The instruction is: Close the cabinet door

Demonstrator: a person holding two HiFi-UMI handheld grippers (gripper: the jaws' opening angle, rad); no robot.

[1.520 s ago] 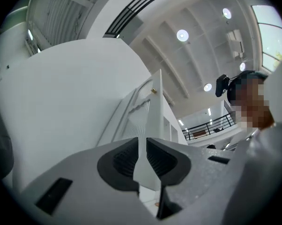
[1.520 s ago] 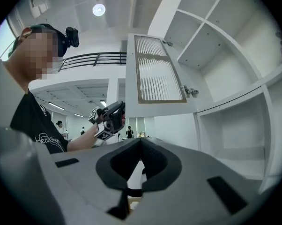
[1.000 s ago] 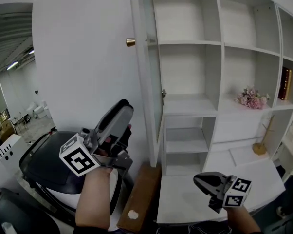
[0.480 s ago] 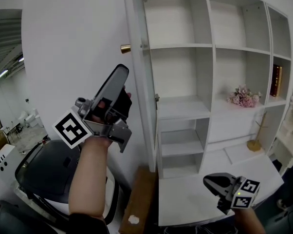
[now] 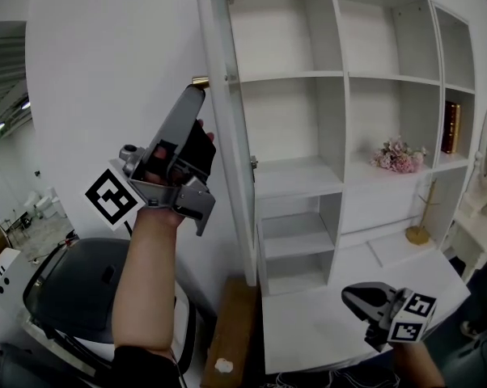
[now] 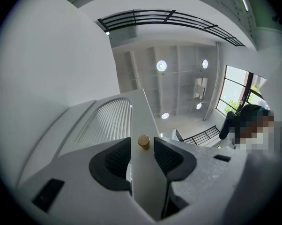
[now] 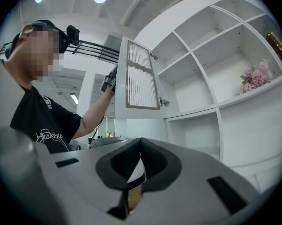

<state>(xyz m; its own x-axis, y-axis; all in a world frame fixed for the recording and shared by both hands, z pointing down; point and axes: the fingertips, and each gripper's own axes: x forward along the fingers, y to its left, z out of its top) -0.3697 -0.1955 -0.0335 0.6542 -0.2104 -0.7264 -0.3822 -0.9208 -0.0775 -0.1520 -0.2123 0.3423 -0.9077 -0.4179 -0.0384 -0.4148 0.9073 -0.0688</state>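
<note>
The left gripper (image 5: 195, 95), jaws spread wide and clasping nothing, points up along the tall white louvred cabinet door (image 5: 130, 71), with the small round brass knob (image 6: 144, 142) just beyond its tips at 12 o'clock. The door stands swung open, so I judge this the reach; next comes a grip on the knob or a push towards 3 o'clock. The right gripper (image 5: 349, 295), at 5 o'clock in the head view, is closed on nothing, and the white open-shelved cabinet (image 5: 345, 120) holds a pink flower bunch (image 5: 399, 156) and an upright dark red book (image 5: 450, 126) at 3 o'clock, with most compartments bare.
</note>
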